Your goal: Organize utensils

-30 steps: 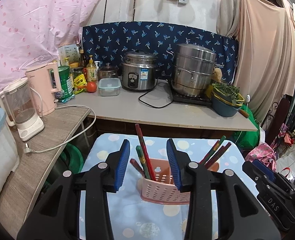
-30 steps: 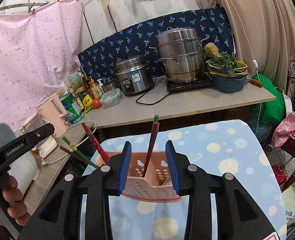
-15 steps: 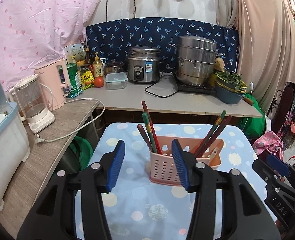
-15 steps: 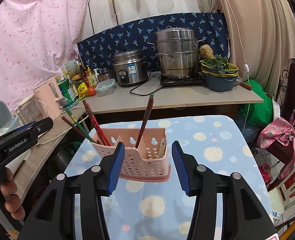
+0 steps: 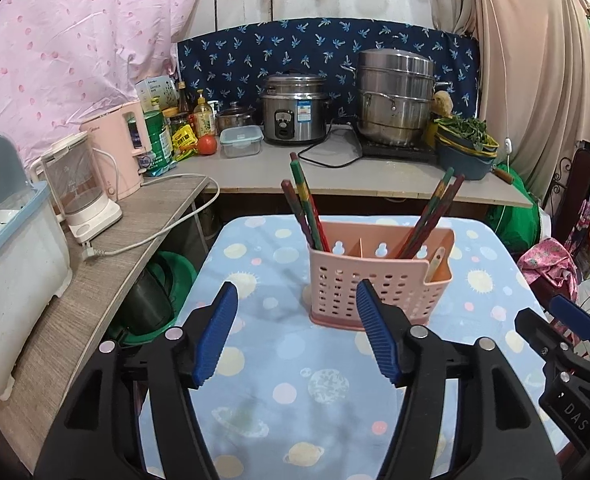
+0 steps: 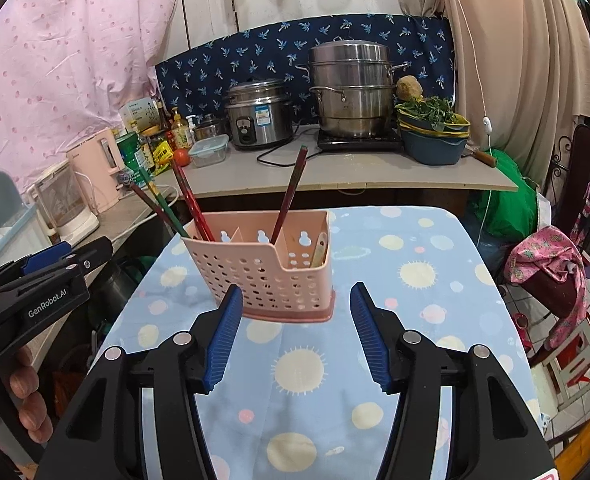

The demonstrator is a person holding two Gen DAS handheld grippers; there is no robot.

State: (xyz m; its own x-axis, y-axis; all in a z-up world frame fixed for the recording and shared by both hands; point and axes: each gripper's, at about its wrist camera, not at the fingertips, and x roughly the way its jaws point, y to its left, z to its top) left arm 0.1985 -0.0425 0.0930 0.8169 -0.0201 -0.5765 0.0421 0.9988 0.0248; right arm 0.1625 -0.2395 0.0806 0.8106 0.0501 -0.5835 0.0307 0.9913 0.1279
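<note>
The caddy stands on the spotted cloth, ahead of both grippers, its long side across their line; chopsticks lean in its left cell, more in the right (a small spoon too); left gripper and right gripper have just been opening, spread, pinching nothing, about equally near.

My two claws have blue pads on black arms. Just past them stands a pink basket full of little holes — on a light blue cloth dotted with yellow suns. Red-and-green chopsticks poke up.
</note>
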